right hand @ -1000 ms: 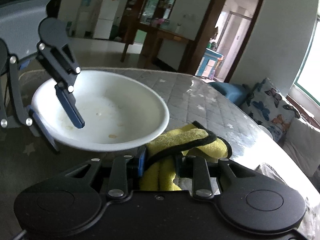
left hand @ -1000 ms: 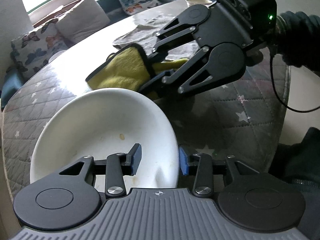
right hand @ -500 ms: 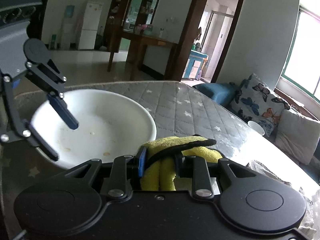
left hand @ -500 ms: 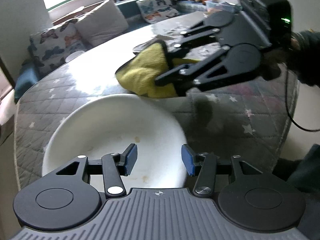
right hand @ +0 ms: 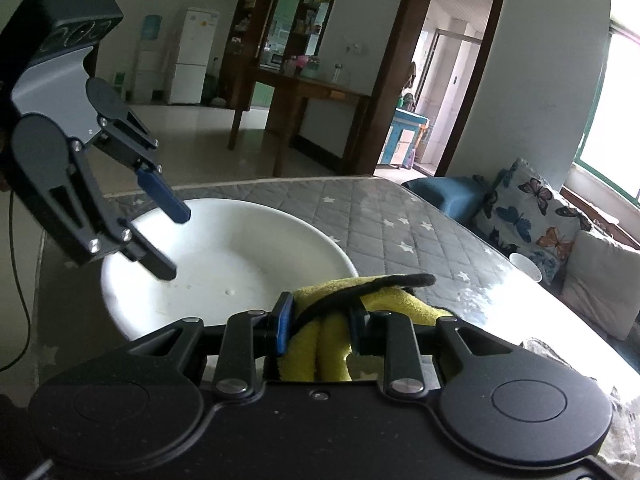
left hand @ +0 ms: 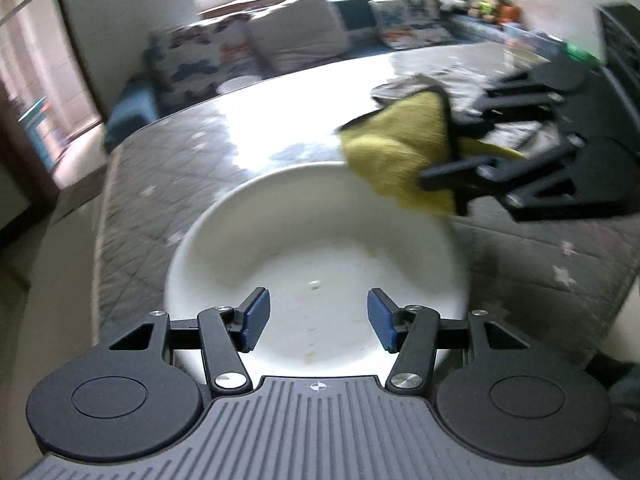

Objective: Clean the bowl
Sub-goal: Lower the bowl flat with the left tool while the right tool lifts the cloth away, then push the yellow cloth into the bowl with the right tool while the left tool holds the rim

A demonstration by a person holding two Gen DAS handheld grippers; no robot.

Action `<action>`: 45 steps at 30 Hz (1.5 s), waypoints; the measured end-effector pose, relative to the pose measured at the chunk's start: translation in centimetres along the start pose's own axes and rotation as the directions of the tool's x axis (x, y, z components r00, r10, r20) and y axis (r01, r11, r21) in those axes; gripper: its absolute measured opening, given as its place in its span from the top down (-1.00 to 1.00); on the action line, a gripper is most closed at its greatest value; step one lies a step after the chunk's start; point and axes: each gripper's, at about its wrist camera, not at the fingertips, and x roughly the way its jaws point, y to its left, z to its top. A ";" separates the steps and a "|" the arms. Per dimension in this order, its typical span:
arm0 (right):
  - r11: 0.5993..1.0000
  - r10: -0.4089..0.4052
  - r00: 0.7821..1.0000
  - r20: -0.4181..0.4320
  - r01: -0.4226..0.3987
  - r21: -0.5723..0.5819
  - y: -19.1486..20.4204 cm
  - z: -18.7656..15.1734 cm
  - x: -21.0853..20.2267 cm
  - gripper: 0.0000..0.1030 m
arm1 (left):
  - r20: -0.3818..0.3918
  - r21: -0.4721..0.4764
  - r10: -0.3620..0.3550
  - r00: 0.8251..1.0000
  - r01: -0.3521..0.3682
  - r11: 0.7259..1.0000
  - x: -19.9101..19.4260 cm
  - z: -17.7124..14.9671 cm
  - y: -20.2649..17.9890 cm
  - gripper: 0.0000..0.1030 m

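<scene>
Bowl: a white bowl [left hand: 316, 256] is being seen resting on the quilted grey surface [right hand: 380, 216], near its near-left end; small brownish specks are being shown on its inner floor.
Left claw [left hand: 318, 320]: it is being held released, blue pads spread apart over the near part of the bowl, nothing between them; whether the rim is being touched cannot be told.
Right claw [right hand: 320, 328]: it is being kept clenched on a folded yellow cloth [right hand: 332, 332], just beside the bowl's right rim, at or slightly over its edge.
Step judged: the cloth is probably being brought to the bowl for wiping.
Doing it well: the cloth is best being pressed flat onto the specks and swept round the floor, while the bowl is being steadied by the left claw so it is not being pushed along the slick surface.
Around: cushions [right hand: 532, 216] and a small white cup [right hand: 526, 266] are lying far right; a crumpled cloth is lying behind the right claw.
In the way: only the left claw's pads are crowding the wiping path.
</scene>
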 end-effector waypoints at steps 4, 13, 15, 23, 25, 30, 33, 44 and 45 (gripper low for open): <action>1.000 0.028 1.000 0.000 -0.028 0.002 -0.4 0.6 1.2 0.42 | 0.010 -0.107 0.039 0.999 -0.038 0.994 -0.8 -0.4 1.4 -0.10; 0.997 0.069 0.997 -0.024 -0.068 0.040 1.3 1.2 2.1 0.42 | -0.015 -0.303 0.109 0.994 -0.108 0.947 -1.9 -1.5 3.6 -0.19; 0.996 0.072 0.997 -0.028 -0.070 0.049 1.4 1.3 2.1 0.42 | -0.019 -0.315 0.105 0.994 -0.105 0.943 -2.0 -1.7 3.6 -0.19; 0.993 0.083 0.996 -0.043 -0.079 0.084 1.7 1.7 2.4 0.42 | -0.021 -0.357 0.073 0.997 -0.076 0.931 -1.9 -2.5 3.2 -0.19; 0.992 0.086 0.995 -0.047 -0.081 0.093 1.7 1.8 2.4 0.42 | -0.021 -0.373 0.065 0.998 -0.069 0.925 -1.9 -2.7 3.3 -0.19; 0.990 0.093 0.994 -0.057 -0.086 0.115 1.9 2.1 2.6 0.42 | -0.009 -0.411 0.046 0.999 -0.046 0.910 -1.9 -2.9 3.1 -0.19; 0.988 0.097 0.993 -0.062 -0.089 0.128 2.0 2.2 2.7 0.19 | -0.005 -0.417 0.040 0.999 -0.039 0.908 -1.8 -3.0 2.9 -0.19; 0.984 0.085 0.993 -0.086 -0.070 0.165 3.3 2.0 2.3 0.13 | -0.003 -0.420 0.038 0.999 -0.035 0.907 -1.3 -3.1 2.6 -0.19; 0.983 0.085 0.992 -0.093 -0.068 0.170 3.3 2.0 2.4 0.13 | -0.002 -0.423 0.037 0.999 -0.034 0.906 -1.3 -3.1 2.6 -0.20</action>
